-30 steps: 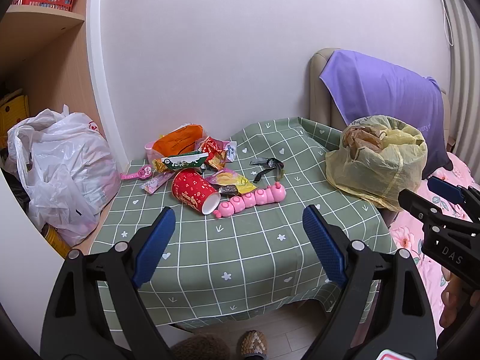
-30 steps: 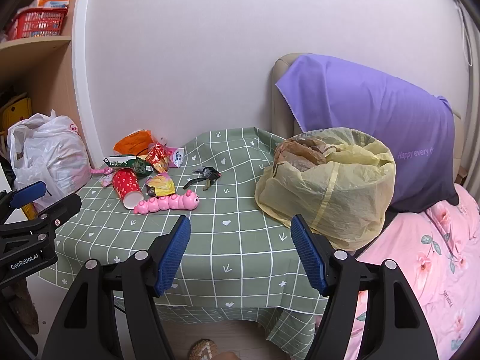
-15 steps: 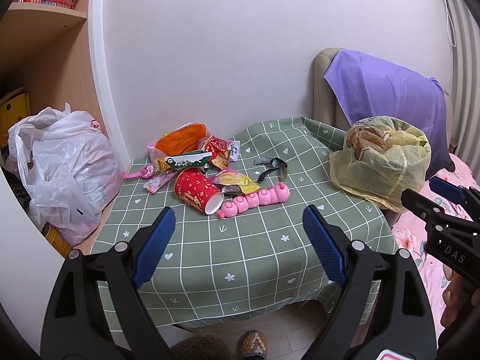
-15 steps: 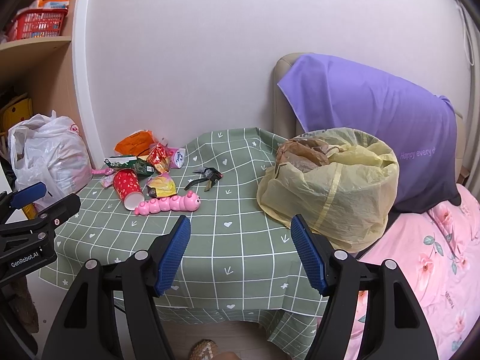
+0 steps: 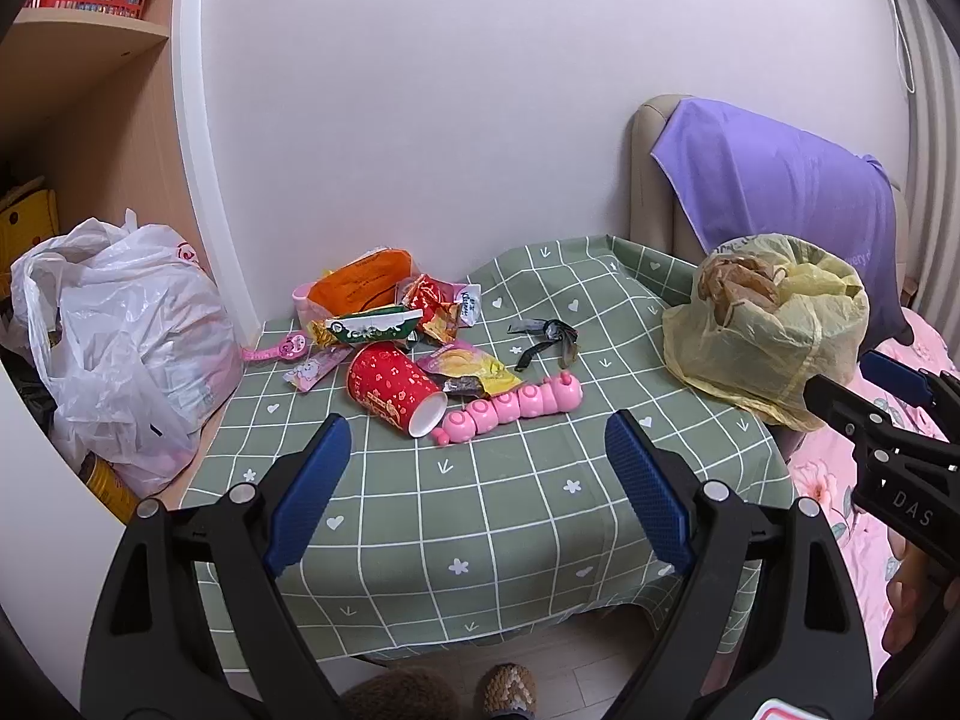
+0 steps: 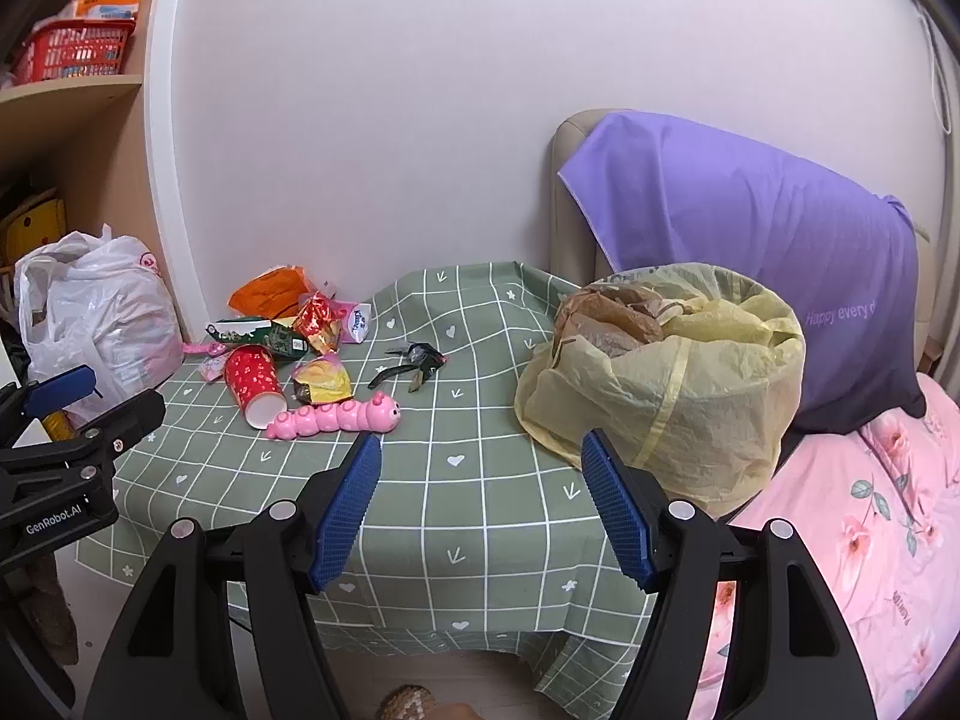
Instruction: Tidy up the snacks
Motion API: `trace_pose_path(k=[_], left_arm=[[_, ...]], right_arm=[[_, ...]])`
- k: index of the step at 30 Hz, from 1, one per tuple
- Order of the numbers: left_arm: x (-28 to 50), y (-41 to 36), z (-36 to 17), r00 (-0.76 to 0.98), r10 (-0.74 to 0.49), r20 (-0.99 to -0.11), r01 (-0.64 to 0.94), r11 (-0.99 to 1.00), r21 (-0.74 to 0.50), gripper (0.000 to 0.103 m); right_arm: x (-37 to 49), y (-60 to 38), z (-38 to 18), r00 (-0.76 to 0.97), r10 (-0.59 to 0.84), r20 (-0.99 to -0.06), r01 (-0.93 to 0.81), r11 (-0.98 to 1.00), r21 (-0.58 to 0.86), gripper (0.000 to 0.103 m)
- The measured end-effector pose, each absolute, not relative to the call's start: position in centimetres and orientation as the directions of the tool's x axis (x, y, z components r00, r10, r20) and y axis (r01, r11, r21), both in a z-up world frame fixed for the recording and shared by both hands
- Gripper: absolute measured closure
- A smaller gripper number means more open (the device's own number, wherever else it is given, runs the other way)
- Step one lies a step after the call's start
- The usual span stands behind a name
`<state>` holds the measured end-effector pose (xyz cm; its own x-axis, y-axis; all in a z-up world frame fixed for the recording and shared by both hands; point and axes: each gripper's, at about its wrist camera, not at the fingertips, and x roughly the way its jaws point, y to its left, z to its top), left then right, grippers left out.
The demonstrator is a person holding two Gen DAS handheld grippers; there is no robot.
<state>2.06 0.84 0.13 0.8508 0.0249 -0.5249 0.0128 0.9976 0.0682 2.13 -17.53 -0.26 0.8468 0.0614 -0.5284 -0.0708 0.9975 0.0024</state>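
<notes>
A heap of snack packets (image 5: 384, 315) (image 6: 288, 324) lies at the far left of the green checked table (image 5: 510, 504) (image 6: 480, 420): an orange bag (image 5: 363, 285), a red and gold wrapper (image 5: 435, 306) and a yellow packet (image 5: 474, 369). A red paper cup (image 5: 393, 387) (image 6: 255, 381) lies on its side beside a pink caterpillar toy (image 5: 510, 405) (image 6: 336, 417). My left gripper (image 5: 477, 450) hangs open over the near table edge, holding nothing. My right gripper (image 6: 480, 468) is open too, in front of the table's middle.
A yellow plastic bag (image 5: 768, 342) (image 6: 660, 384) full of rubbish stands at the table's right edge. Dark keys (image 5: 549, 339) lie mid-table. A white plastic bag (image 5: 120, 348) sits left of the table, a purple-covered chair (image 6: 750, 252) behind, pink bedding (image 6: 870, 528) to the right.
Both grippers have drifted slightly toward the table; the scene sits a little higher and nearer in view. Nothing on the table has moved.
</notes>
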Motion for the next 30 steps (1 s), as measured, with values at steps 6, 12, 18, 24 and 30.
trace_pose_path(k=[6, 12, 18, 24, 30], left_arm=[[3.2, 0.8, -0.1, 0.847, 0.018, -0.531, 0.015, 0.998, 0.059, 0.020], [4.9, 0.8, -0.6, 0.837, 0.003, -0.547, 0.022, 0.999, 0.039, 0.020], [7.4, 1.4, -1.2, 0.825, -0.018, -0.564, 0.027, 1.000, 0.007, 0.020], [10.6, 3.8, -2.5, 0.810, -0.013, -0.586, 0.005, 1.000, -0.016, 0.020], [14.5, 7.7, -4.2, 0.774, -0.008, -0.634, -0.050, 0.996, -0.073, 0.020]], right_arm=[[3.2, -17.7, -0.5, 0.844, 0.060, -0.533, -0.072, 0.997, -0.001, 0.037], [4.7, -17.9, -0.9, 0.837, 0.050, -0.545, -0.064, 0.998, -0.007, 0.037], [7.0, -18.1, -1.2, 0.831, 0.046, -0.555, -0.063, 0.998, -0.011, 0.037], [10.4, -18.0, -1.7, 0.826, 0.059, -0.561, -0.071, 0.997, 0.001, 0.037], [14.7, -16.7, -2.7, 0.808, 0.078, -0.585, -0.103, 0.995, -0.010, 0.037]])
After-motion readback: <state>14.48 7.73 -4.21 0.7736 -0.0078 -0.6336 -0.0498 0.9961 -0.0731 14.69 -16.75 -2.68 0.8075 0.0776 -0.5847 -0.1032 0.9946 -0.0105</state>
